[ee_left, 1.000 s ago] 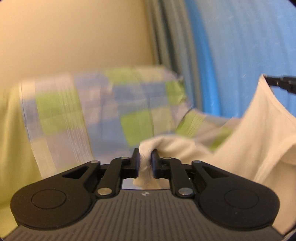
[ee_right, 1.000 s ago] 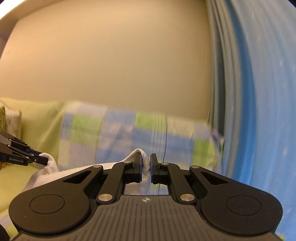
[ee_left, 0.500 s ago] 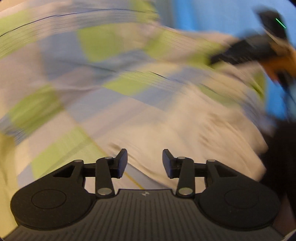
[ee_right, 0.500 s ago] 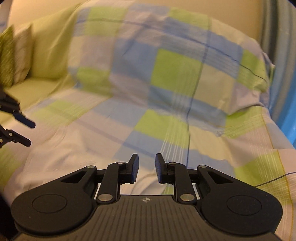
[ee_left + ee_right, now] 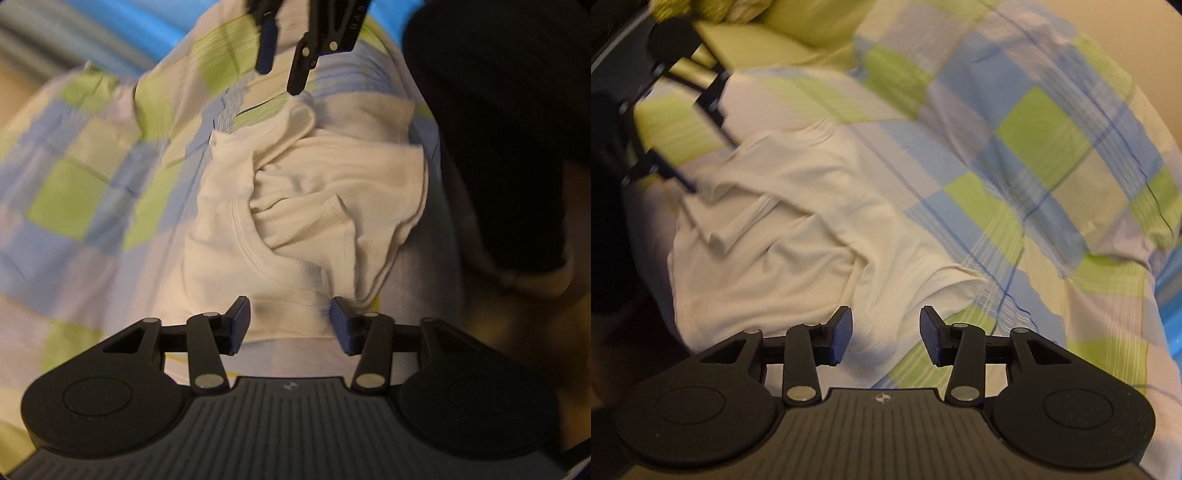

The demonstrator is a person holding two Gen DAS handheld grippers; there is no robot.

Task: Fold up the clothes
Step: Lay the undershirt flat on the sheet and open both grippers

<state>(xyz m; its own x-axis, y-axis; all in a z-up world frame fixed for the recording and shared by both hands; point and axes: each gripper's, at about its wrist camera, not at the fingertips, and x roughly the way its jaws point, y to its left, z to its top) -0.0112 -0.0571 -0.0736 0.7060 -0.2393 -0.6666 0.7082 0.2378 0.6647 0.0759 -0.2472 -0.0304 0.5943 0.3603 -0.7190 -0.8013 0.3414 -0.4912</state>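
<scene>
A cream white garment [image 5: 314, 206] lies crumpled on the checked sheet, its ribbed neckline and a sleeve showing. My left gripper [image 5: 290, 325] hovers open just over its near edge, nothing between the fingers. In the right wrist view the same garment [image 5: 798, 236] spreads from the left to the middle, and my right gripper [image 5: 885, 334] stands open above its lower corner. Each gripper shows in the other's view: the right gripper [image 5: 284, 59] at the top, the left gripper [image 5: 701, 147] at the upper left, both open over the cloth.
A checked sheet [image 5: 1052, 155] in green, blue and lilac covers the couch. A green cushion [image 5: 798, 26] lies at the back left. A blue curtain [image 5: 122, 22] hangs behind. A person's dark sleeve [image 5: 509, 140] fills the right of the left wrist view.
One second ago both grippers were shut on the garment, held up in the air. They have since let go and opened; the garment now lies on the sheet, with both grippers tipped down over it.
</scene>
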